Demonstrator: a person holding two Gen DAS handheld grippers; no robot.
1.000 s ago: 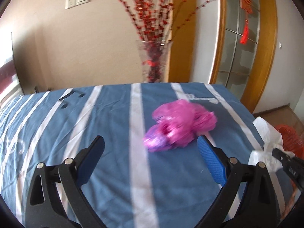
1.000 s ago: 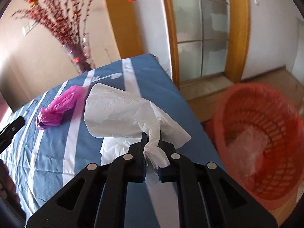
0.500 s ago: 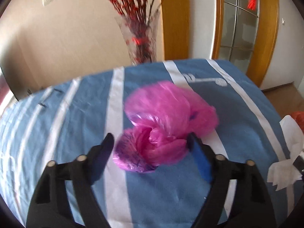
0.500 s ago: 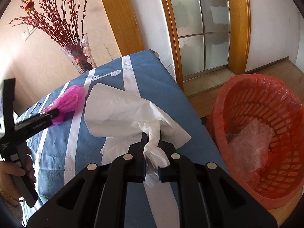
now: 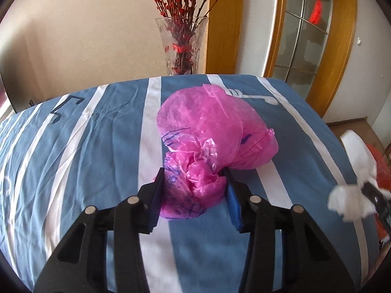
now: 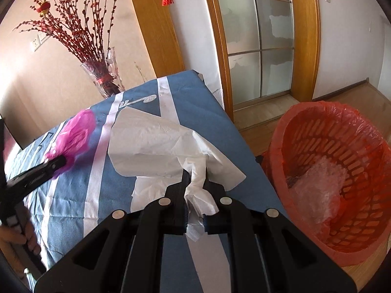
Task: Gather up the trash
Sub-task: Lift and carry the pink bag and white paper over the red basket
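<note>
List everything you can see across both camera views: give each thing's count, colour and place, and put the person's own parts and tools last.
plastic bag: one, pink, crumpled mid-table
tissue paper: one, white, at table's right edge
basket: one, red with red liner, on floor right of table
clear plastic: one piece, inside basket
tablecloth: one, blue with white stripes
vase: one, glass, red branches, behind table
left gripper: black, closing around the bag's bunched end
right gripper: black, shut on tissue
hand: one, holding left gripper
</note>
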